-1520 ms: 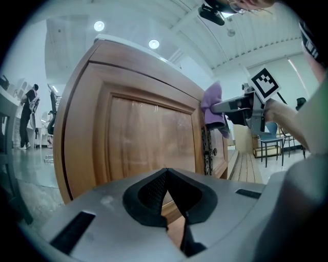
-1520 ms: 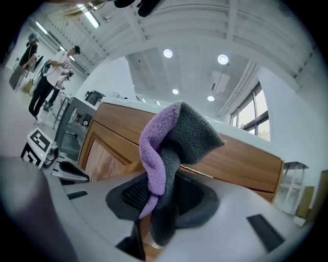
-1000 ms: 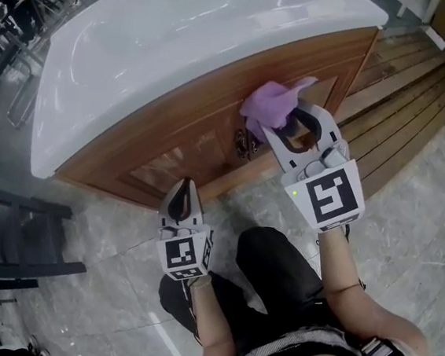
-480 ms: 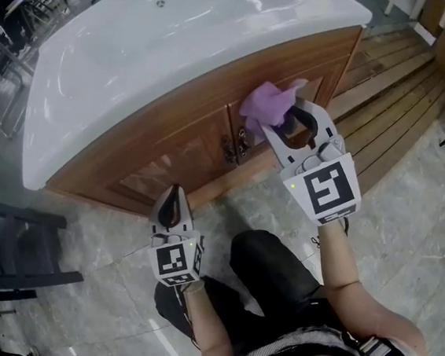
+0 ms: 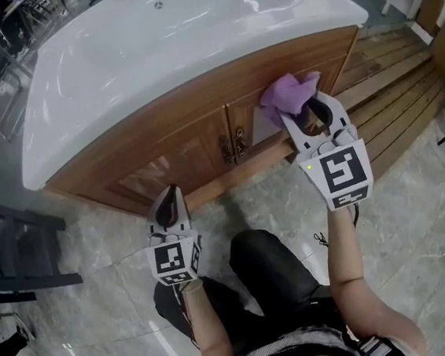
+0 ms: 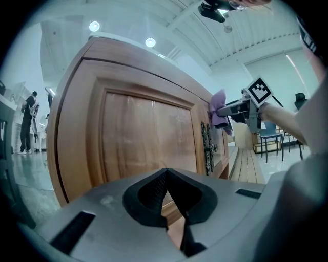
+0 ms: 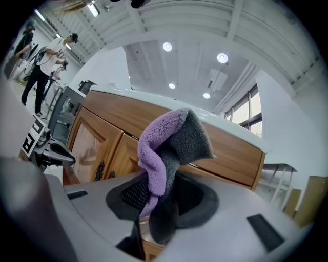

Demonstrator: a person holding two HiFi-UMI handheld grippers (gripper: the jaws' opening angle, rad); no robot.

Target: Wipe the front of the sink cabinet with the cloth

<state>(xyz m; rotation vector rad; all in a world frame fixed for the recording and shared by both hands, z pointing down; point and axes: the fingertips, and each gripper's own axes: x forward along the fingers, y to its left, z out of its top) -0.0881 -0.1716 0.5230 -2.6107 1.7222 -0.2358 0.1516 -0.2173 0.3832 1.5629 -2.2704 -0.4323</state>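
The left hand-held gripper [image 5: 171,199], jaws together on nothing, hung low before the sink cabinet [image 5: 180,141] by its left door, while the right hand-held gripper [image 5: 312,116], clamped on the purple cloth [image 5: 288,92], pressed it against the front near the right edge, above open floor [image 5: 407,224].

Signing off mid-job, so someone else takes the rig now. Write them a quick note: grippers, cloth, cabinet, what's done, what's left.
Right gripper: jaws shut on the purple-grey cloth, held at the top of the right door.
Left gripper: jaws shut, empty, low in front of the left door, apart from it.
Done: cloth gripped and at the cabinet front; no marks show how much is wiped.
Left: wipe across both doors and the strip under the sink.
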